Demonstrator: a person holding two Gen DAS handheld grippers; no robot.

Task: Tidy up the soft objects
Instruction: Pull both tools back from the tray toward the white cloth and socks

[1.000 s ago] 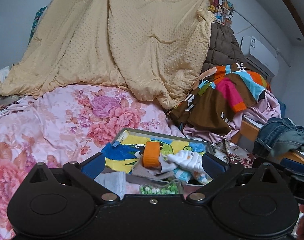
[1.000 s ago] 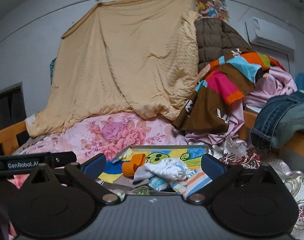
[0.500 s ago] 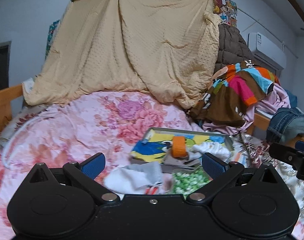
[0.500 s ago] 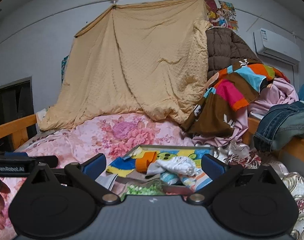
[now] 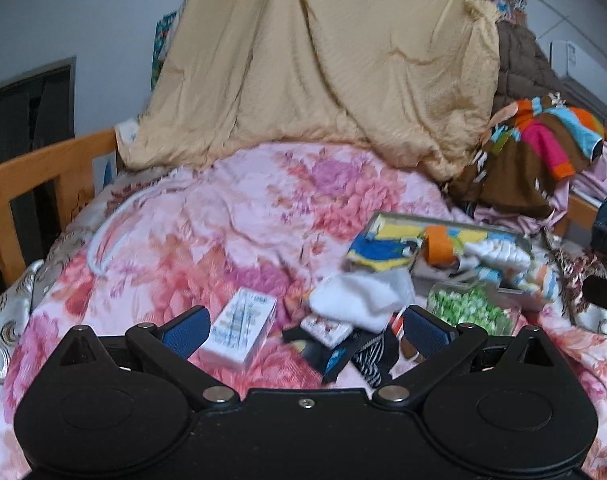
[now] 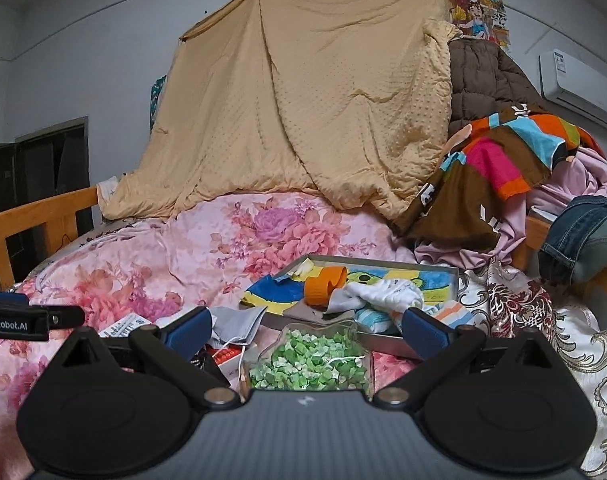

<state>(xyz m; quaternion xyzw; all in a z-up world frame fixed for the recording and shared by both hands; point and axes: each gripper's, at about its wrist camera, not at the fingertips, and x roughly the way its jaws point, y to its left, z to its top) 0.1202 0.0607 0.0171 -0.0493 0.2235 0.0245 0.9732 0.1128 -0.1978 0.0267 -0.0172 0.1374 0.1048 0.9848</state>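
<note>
A metal tray (image 6: 457, 280) lies on the pink floral bedspread (image 6: 191, 264), also in the left wrist view (image 5: 399, 218). It holds a cartoon cloth (image 6: 395, 278), an orange cup (image 6: 323, 286) on its side and white socks (image 6: 383, 294). A white cloth (image 5: 363, 294) lies in front of the tray. My left gripper (image 5: 305, 330) is open and empty above a white box (image 5: 241, 330) and striped fabric (image 5: 369, 354). My right gripper (image 6: 307, 330) is open and empty over a clear bag of green pieces (image 6: 309, 360).
A tan blanket (image 6: 303, 112) hangs behind the bed. A brown quilt, a striped garment (image 6: 499, 156) and jeans (image 6: 583, 236) are piled at the right. A wooden bed rail (image 5: 35, 184) runs along the left. A grey face mask (image 6: 235, 326) lies by the bag.
Both grippers have drawn back from the tray and the left one has swung left. The box, white cloth and striped fabric have come into the left view. Both stay open.
</note>
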